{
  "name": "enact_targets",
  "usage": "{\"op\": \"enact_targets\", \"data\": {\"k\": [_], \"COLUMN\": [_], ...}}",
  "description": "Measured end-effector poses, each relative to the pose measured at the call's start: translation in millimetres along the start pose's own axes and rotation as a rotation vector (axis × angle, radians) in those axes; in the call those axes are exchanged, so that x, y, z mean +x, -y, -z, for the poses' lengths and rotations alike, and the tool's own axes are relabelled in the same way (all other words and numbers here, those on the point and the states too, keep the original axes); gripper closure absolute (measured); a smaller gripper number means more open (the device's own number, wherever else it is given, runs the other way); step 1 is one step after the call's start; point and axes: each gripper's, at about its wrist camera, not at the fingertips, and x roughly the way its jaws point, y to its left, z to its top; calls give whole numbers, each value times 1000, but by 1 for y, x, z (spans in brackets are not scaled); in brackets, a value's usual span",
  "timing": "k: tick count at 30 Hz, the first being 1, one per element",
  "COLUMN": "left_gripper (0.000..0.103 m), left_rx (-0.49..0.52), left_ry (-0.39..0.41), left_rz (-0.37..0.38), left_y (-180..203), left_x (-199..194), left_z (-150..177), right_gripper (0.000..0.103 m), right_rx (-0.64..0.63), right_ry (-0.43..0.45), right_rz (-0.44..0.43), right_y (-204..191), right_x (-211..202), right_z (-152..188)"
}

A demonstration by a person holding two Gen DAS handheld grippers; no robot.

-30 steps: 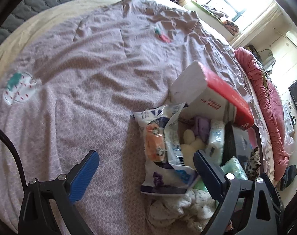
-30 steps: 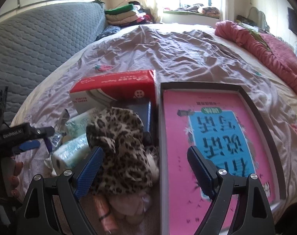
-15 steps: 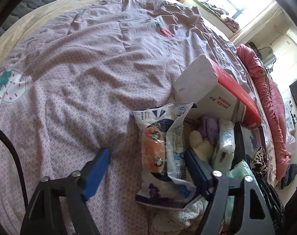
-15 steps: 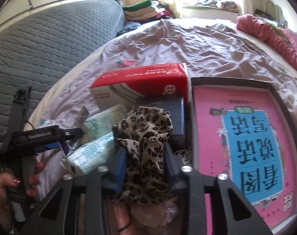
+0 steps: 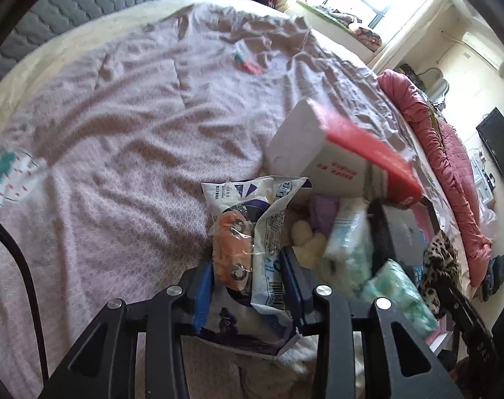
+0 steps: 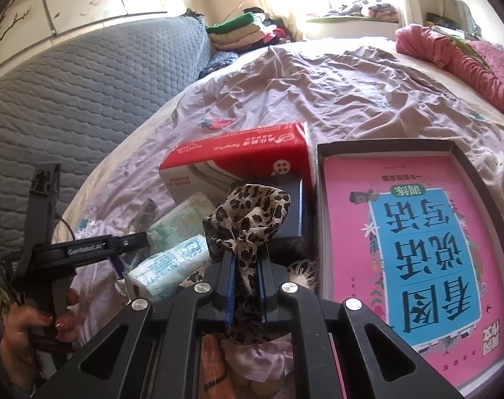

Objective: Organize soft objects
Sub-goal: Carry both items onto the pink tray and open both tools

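Both grippers, wide apart a second ago, are now closing in: right gripper (image 6: 245, 294) clamping the leopard scarf (image 6: 248, 219) beside the box (image 6: 321, 153), left gripper (image 5: 248, 286) squeezing onto the packet (image 5: 252, 246), likely for sorting.

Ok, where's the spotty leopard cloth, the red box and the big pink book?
leopard cloth (image 6: 248, 212): right wrist view, on the bunched top above the pads.
red box (image 6: 245, 148): right wrist view, on its red top face.
pink book (image 6: 415, 242): right wrist view, on the blue panel of its cover.
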Motion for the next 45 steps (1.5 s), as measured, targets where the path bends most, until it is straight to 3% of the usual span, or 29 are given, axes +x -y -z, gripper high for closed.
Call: {"op": "enact_targets", "data": {"k": [4, 9, 21, 28, 35, 45], "left_gripper": [64, 64, 64, 64, 64, 64], "left_rx": [56, 135, 305, 383, 455, 531], "left_ry": [43, 62, 96, 97, 48, -51], "left_rz": [-22, 6, 60, 87, 109, 88], "left_y": [14, 44, 137, 184, 224, 262], "left_x": [-28, -57, -85, -82, -63, -14], "left_z": [6, 16, 41, 54, 72, 96], "right_gripper": [92, 92, 92, 92, 92, 92], "right_rx": [23, 36, 96, 123, 179, 230], "right_ry": [21, 55, 161, 203, 225, 179], "right_rz": [-1, 4, 30, 77, 141, 199], "right_y": [3, 5, 30, 54, 90, 125], "right_x": [-13, -36, -100, -127, -151, -141], "right_z": [-3, -8, -13, -6, 3, 20]}}
